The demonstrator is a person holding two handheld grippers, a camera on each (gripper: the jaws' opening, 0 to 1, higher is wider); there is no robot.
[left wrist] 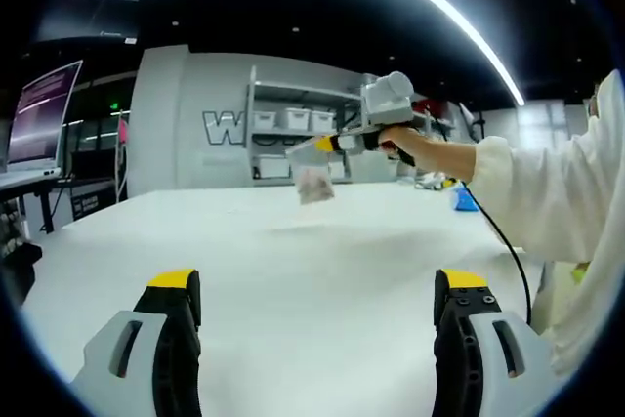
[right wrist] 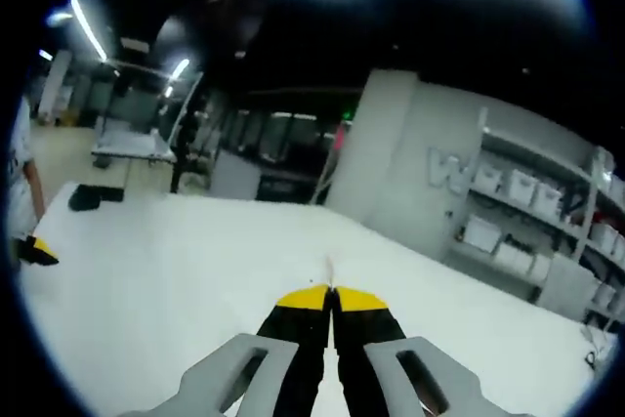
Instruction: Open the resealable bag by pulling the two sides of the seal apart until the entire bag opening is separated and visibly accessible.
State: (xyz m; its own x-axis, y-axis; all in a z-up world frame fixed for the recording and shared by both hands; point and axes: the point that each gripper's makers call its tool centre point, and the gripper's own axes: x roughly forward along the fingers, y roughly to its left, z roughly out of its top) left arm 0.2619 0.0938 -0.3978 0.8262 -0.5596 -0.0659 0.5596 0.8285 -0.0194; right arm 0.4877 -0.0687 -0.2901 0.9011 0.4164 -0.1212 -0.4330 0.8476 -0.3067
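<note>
1. My right claw [right wrist: 332,296] is pinched tight on the top edge of the resealable bag [left wrist: 314,184], so the bag hangs in the air above the white worktop [left wrist: 322,280].
2. My left claw [left wrist: 317,310] is wide apart, holds nothing, and is low over the worktop, well away from the bag.
3. I think I need the left claw up at the seal, just beside the right claw.
4. I should grab only the other side of the seal, then pull gently apart.
5. If I grab both sides, it won't open.
</note>
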